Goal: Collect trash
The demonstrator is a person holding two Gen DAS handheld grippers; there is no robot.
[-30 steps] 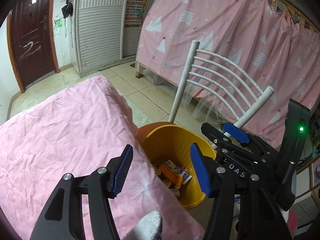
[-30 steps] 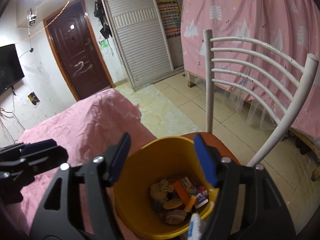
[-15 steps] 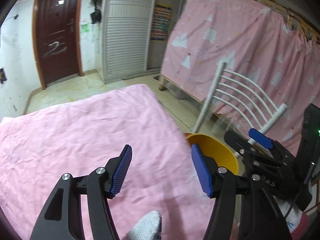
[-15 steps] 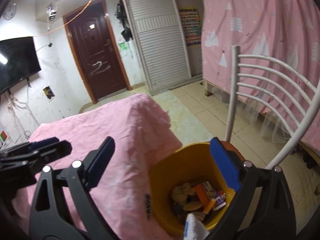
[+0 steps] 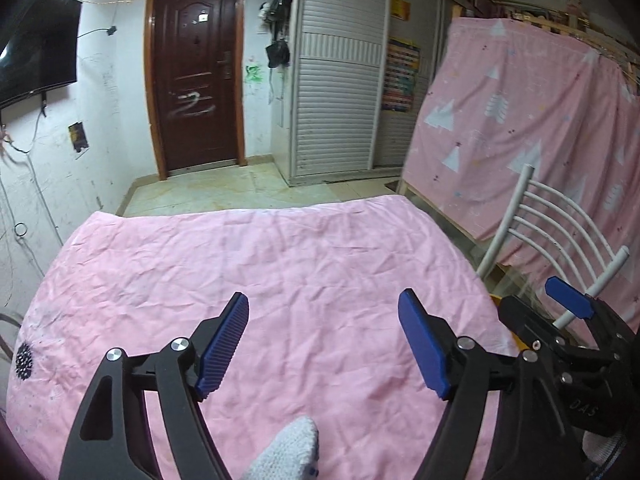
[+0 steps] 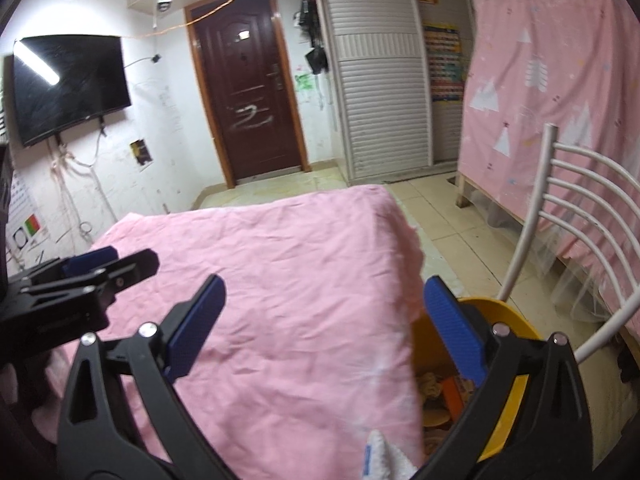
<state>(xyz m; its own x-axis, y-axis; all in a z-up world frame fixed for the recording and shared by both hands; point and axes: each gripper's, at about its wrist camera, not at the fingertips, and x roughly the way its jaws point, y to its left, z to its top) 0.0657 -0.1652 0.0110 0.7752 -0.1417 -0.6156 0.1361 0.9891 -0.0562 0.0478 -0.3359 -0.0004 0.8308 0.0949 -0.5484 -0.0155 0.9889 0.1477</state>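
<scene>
With trash [image 6: 440, 394] already lying in the yellow bin [image 6: 516, 322] right of the pink cloth [image 5: 320, 280], the left gripper [image 5: 322, 344] was spreading empty, the right gripper [image 6: 324, 330] gaped empty, so collection looked finished.

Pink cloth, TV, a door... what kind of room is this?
Probably a small room in a home. There is a wall TV, a dark wooden door, a white slatted wardrobe and a white chair holding a yellow trash bucket.

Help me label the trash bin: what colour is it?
Yellow round plastic bin; right wrist view shows it best.
</scene>
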